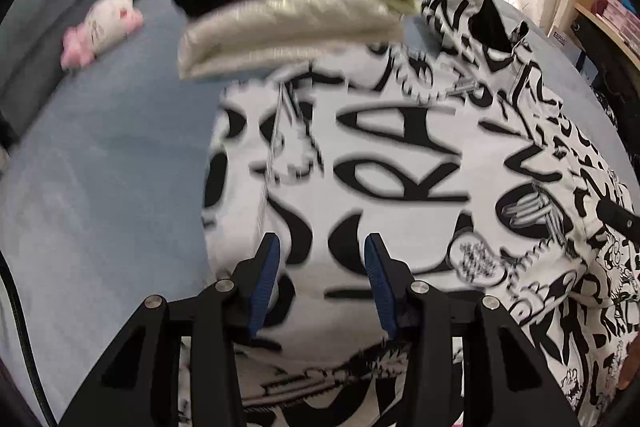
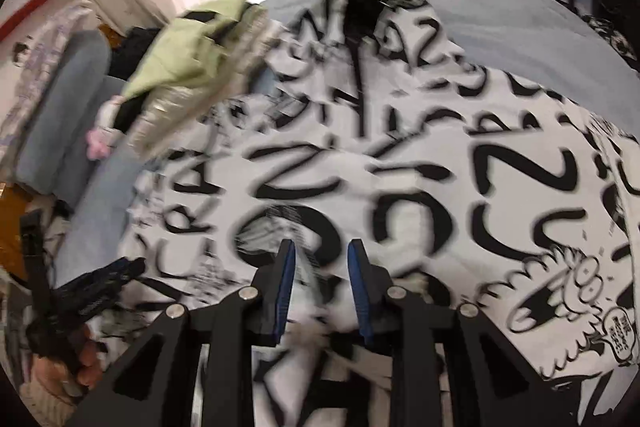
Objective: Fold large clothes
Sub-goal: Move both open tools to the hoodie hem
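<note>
Blue bed [image 1: 100, 187] before bright curtains, one black-and-white printed garment [image 1: 400, 147] spread flat on it, one stack of three folded clothes [image 1: 296, 3] at far edge, one pink plush toy [image 1: 100, 27], left tool [image 1: 320, 251] released above garment, right tool [image 2: 320, 255] parted, blurred cloth between pads, grasp impossible to tell.

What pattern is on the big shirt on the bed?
White with big black letters and cartoon doodles on the shirt; clearest in the left wrist view.

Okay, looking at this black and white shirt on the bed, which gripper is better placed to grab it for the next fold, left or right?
Probably left. The left gripper sits over the shirt near its edge beside bare bed, jaws apart and empty. The right gripper hangs over the shirt's middle, far from an edge.
</note>
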`<state>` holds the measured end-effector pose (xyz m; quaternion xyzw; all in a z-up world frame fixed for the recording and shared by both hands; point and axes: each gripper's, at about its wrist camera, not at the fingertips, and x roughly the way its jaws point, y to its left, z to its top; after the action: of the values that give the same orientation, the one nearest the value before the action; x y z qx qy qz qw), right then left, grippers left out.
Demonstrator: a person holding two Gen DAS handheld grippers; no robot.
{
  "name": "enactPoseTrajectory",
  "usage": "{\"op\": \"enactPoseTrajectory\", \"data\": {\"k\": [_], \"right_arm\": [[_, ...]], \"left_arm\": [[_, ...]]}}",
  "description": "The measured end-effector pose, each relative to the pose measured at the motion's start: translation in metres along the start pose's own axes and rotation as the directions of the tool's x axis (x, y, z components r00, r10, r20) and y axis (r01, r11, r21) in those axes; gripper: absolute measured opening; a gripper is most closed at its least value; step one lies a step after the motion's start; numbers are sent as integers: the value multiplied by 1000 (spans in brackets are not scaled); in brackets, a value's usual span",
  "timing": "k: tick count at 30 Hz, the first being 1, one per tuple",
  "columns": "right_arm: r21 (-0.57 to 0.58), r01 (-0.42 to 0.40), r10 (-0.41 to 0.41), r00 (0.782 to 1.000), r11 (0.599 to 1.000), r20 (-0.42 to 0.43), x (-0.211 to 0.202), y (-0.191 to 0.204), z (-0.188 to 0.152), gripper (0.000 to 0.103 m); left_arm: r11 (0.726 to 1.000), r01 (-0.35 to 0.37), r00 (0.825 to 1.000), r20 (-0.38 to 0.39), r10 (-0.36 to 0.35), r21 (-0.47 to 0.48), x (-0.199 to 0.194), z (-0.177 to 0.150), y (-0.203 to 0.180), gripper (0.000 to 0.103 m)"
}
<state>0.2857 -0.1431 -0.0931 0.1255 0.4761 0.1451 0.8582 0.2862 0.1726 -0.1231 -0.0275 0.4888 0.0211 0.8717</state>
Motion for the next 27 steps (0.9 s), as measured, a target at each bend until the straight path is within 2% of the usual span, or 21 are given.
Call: {"op": "enactPoseTrajectory", "data": {"k": [4,7,11,13,14,16,19,21,22,25,27], "right_arm": [[-47,-50,50,999,998,5,8,37,15,27],[-80,-73,73,997,994,-9,30,60,21,28],[-83,-72,66,995,994,-75,77,70,23,28],[-90,-53,44,994,995,-97,98,67,23,28],[-89,-35,26,994,995,-102,107,62,23,28],[-68,-16,9,995,998,-98,117,43,26,26],[-49,4,-6,999,999,-46,104,8,34,19],[-50,123,-124,992,991,-12,91,-19,37,20],[-39,149,-149,989,988,-8,86,-36,37,20],[45,168,-167,986,985,-20,69,-85,34,20],[103,145,-143,989,984,-28,55,-104,31,20]], "left_arm": [[1000,-10,999,33,10,-7,-1,23,-6,43],[999,-19,999,47,20,-28,14,40,-10,42],[997,-12,1000,-11,11,-82,51,54,-4,42],[995,-38,999,-31,35,-94,70,56,-1,42],[994,-61,997,-43,57,-94,79,55,1,42],[994,-41,998,-54,36,-99,93,53,7,42],[997,-2,1000,-7,1,-83,96,49,15,38],[999,6,1000,12,-5,-53,96,46,19,37],[999,10,1000,21,-9,-41,96,45,20,37],[1000,1,999,37,0,-28,96,44,20,37],[1000,-19,999,34,20,-25,93,43,18,37]]}}
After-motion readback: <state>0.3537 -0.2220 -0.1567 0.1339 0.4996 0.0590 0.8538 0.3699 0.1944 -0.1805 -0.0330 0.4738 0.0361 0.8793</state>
